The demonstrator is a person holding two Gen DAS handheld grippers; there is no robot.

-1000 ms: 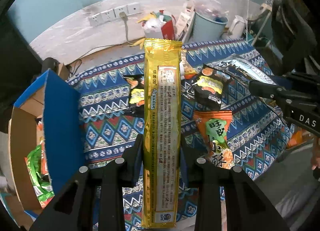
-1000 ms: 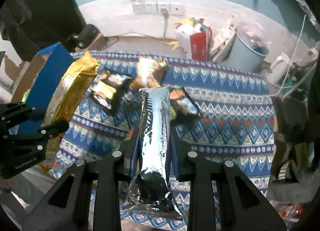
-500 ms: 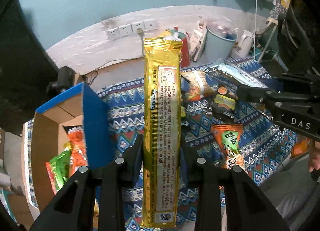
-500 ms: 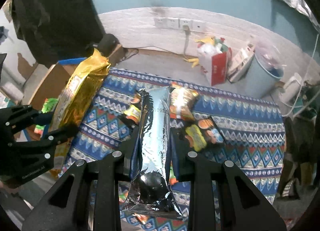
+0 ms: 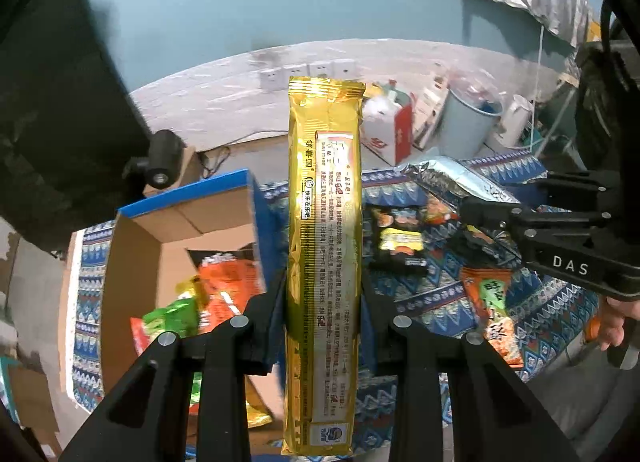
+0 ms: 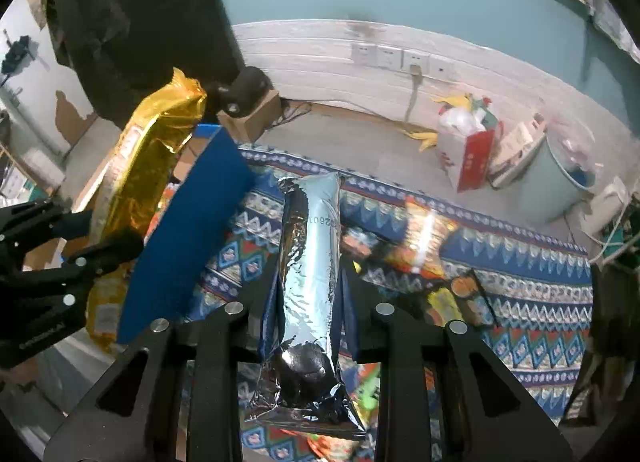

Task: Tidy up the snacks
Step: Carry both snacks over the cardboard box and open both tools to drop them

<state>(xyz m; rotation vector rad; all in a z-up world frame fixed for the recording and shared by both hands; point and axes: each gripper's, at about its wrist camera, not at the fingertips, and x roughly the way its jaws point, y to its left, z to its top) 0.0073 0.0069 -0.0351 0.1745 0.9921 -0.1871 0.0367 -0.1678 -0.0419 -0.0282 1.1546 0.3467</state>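
"DAS" on right gripper (image 5: 568, 266)

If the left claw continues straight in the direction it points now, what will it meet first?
Probably the box's blue flap, just left of the gold packet that the left claw grips. The packet hides what lies dead ahead, so depth is uncertain.

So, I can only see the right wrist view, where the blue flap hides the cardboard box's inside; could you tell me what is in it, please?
Observer: The cardboard box already holds an orange packet and a green packet.
Operator: Thanks. What does the gold packet's other face show?
Observer: The gold packet, clamped in the left tool, shows a panel of small printed text.
Operator: And what lies on the cloth near my right tool?
Observer: Near the right tool and its silver packet, an orange-and-green packet lies on the patterned cloth.
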